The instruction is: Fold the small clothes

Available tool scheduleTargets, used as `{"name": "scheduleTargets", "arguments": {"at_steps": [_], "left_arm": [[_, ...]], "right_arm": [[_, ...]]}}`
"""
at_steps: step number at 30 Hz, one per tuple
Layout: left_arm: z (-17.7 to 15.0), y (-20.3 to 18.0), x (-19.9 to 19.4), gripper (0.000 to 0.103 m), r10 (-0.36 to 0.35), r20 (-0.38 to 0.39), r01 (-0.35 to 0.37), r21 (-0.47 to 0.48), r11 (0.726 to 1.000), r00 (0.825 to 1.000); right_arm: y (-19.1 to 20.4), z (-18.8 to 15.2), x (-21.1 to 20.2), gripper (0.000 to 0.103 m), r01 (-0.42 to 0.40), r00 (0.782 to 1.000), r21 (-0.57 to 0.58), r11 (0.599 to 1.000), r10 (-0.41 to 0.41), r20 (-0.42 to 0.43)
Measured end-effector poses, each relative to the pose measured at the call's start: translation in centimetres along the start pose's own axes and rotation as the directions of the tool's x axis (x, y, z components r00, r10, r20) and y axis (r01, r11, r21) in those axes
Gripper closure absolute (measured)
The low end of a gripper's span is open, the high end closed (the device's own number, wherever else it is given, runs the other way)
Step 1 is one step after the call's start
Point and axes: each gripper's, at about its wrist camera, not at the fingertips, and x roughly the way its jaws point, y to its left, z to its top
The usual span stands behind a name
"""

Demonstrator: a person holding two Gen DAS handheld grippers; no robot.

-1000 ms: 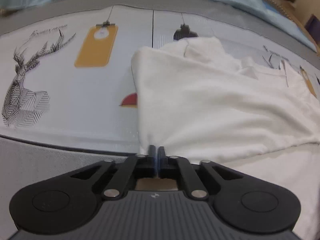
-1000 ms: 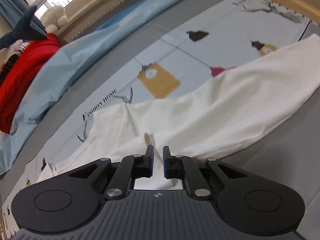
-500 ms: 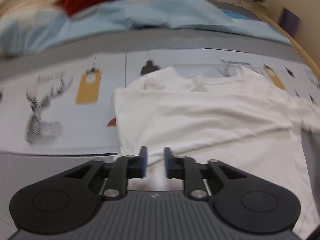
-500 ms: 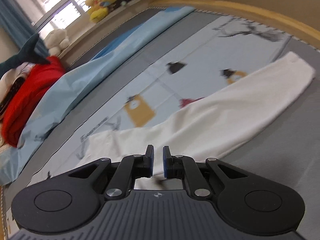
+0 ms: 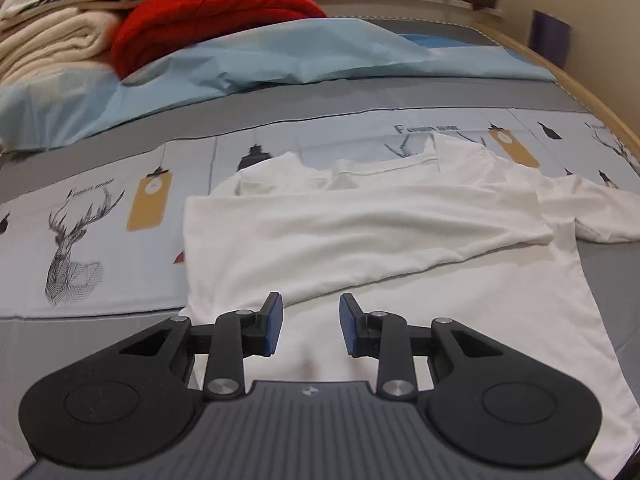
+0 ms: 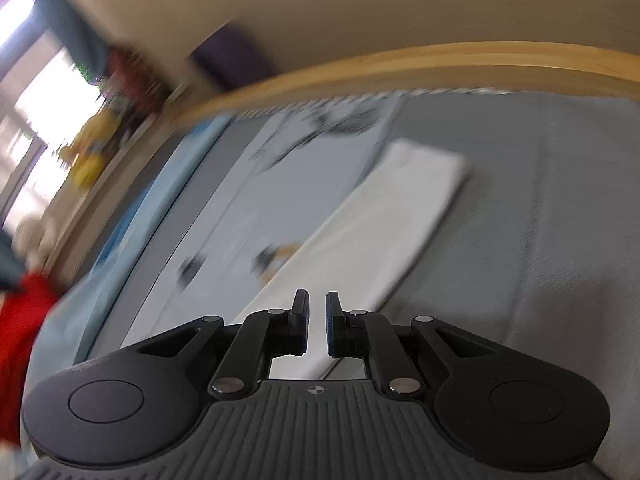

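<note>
A white T-shirt (image 5: 360, 236) lies on the bed with its left side folded over the body; the collar is at the far side and one sleeve spreads to the right. My left gripper (image 5: 311, 324) is open and empty, raised above the shirt's near edge. In the blurred right wrist view the shirt (image 6: 384, 232) shows as a long white strip. My right gripper (image 6: 317, 326) hovers above it with the jaws a narrow gap apart, holding nothing.
The bed has a grey cover (image 5: 440, 92) and a printed sheet with a deer drawing (image 5: 72, 248). A light blue sheet (image 5: 280, 56), a red blanket (image 5: 208, 12) and cream bedding (image 5: 48, 48) lie at the far side. A wooden bed rail (image 6: 440, 64) runs along the edge.
My left gripper let go of the shirt's folded edge, opened wide and lifted back. My right gripper rose and swung away from the shirt, its narrow gap unchanged.
</note>
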Motion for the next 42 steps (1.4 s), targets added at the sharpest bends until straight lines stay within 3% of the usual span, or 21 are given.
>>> {"name": "scheduleTargets", "arguments": {"at_steps": [3, 5, 7, 15, 16, 19, 25, 30, 32, 33, 35, 37, 39, 41, 42], "left_arm": [[0.7, -0.1, 0.2, 0.067, -0.071, -0.003, 0.071, -0.045, 0.996, 0.997], [0.8, -0.3, 0.6, 0.067, -0.076, -0.015, 0.075, -0.041, 0.996, 0.997], [0.8, -0.4, 1.1, 0.067, -0.065, -0.029, 0.065, -0.026, 0.998, 0.997], [0.8, -0.6, 2.0, 0.067, -0.087, -0.058, 0.086, -0.017, 0.996, 0.995], [0.7, -0.6, 2.1, 0.067, -0.084, -0.064, 0.083, -0.015, 0.996, 0.994], [0.7, -0.4, 2.1, 0.067, -0.090, -0.068, 0.089, -0.021, 0.996, 0.994], [1.0, 0.1, 1.7, 0.067, -0.104, -0.054, 0.103, -0.030, 0.994, 0.993], [1.0, 1.3, 1.0, 0.067, -0.108, -0.042, 0.106, -0.050, 0.993, 0.993], [1.0, 2.0, 0.6, 0.067, -0.104, -0.036, 0.101, -0.063, 0.993, 0.994], [1.0, 2.5, 0.5, 0.067, -0.100, -0.035, 0.098, -0.074, 0.992, 0.994], [0.9, 3.6, 0.2, 0.067, -0.092, -0.036, 0.087, -0.106, 0.991, 0.995], [0.8, 4.6, 0.1, 0.067, -0.083, -0.042, 0.076, -0.138, 0.988, 0.996], [0.7, 5.8, 0.2, 0.067, -0.076, -0.054, 0.065, -0.175, 0.982, 0.996], [0.6, 7.0, 0.2, 0.067, -0.073, -0.061, 0.058, -0.216, 0.975, 0.995], [0.6, 7.6, 0.2, 0.067, -0.072, -0.064, 0.055, -0.234, 0.971, 0.995]], "right_arm": [[-2.7, 1.1, 1.9, 0.090, 0.019, 1.000, 0.071, 0.997, -0.019, 0.000], [-3.7, 1.3, 3.1, 0.074, 0.043, 0.999, 0.091, 0.995, -0.044, 0.003], [-4.6, 1.3, 4.5, 0.068, 0.047, 0.999, 0.126, 0.991, -0.047, -0.006], [-5.8, 1.9, 8.0, 0.068, 0.038, 0.999, 0.218, 0.975, -0.045, 0.029], [-5.5, 2.0, 8.2, 0.068, 0.032, 0.999, 0.205, 0.978, -0.040, 0.033], [-4.5, 2.0, 8.3, 0.101, 0.060, 0.995, 0.162, 0.985, -0.072, 0.071], [0.2, 1.9, 5.4, 0.101, 0.005, 0.978, 0.063, 0.998, -0.018, 0.210], [8.5, -0.2, 1.4, 0.101, -0.116, 0.958, -0.162, 0.980, 0.154, 0.244], [13.3, -2.6, -0.6, 0.101, -0.210, 0.942, -0.282, 0.936, 0.272, 0.199], [16.1, -4.5, -1.9, 0.101, -0.268, 0.925, -0.360, 0.894, 0.343, 0.164], [21.7, -9.1, -4.8, 0.101, -0.410, 0.867, -0.500, 0.763, 0.496, 0.045], [26.4, -14.1, -7.3, 0.101, -0.539, 0.790, -0.588, 0.603, 0.604, -0.105], [30.5, -20.4, -9.5, 0.101, -0.657, 0.694, -0.632, 0.411, 0.657, -0.293], [33.1, -26.4, -10.7, 0.099, -0.756, 0.609, -0.595, 0.273, 0.627, -0.486], [33.9, -29.6, -10.7, 0.099, -0.815, 0.554, -0.538, 0.217, 0.563, -0.613]]}}
